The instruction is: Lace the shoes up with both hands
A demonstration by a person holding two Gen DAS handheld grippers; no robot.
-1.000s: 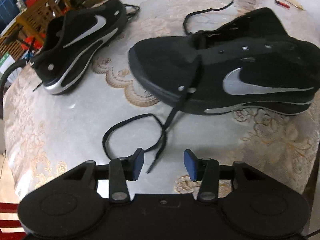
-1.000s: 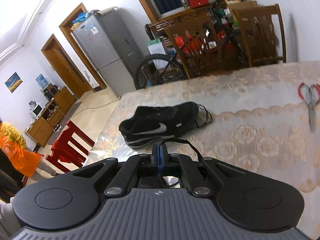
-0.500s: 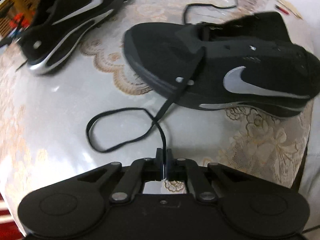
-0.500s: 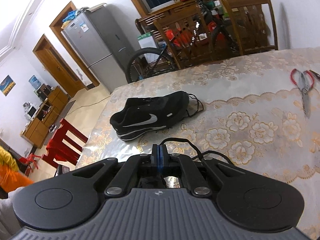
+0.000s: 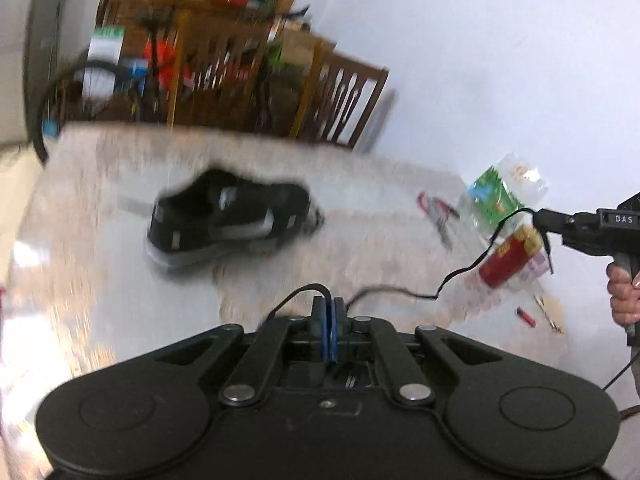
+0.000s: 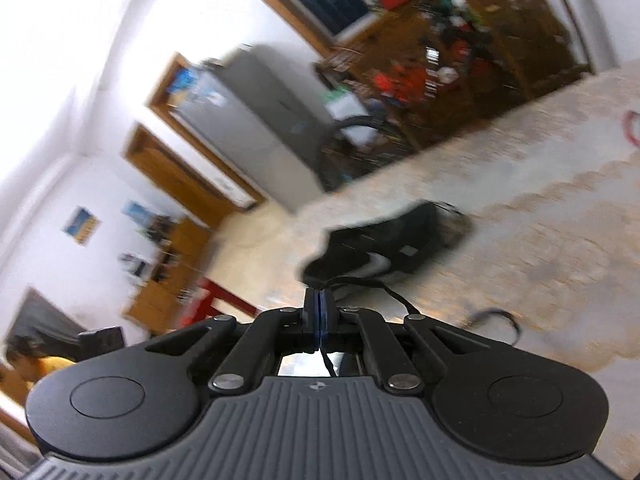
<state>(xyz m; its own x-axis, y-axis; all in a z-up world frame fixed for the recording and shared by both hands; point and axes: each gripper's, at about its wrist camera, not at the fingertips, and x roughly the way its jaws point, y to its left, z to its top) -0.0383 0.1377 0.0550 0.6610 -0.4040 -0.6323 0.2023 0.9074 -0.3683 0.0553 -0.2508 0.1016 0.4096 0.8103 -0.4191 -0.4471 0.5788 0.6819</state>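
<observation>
left gripper (image 5: 329, 312) clamped on black lace (image 5: 460, 276) | right gripper (image 6: 319, 308) pinching lace too | black shoe (image 5: 228, 220) on table (image 5: 100, 280) | left view alone: right hand (image 5: 624, 292), red can (image 5: 508, 260)

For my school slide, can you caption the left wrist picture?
Left gripper shut on a black shoelace, right gripper pinching another lace end, a blurry black shoe beyond.

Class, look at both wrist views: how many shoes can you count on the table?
1: a black sports shoe with a silver swoosh lies on the lace-patterned tablecloth, toward the far-left edge. The right wrist view shows what looks like the same shoe. Another may sit hidden below the frames.
</observation>
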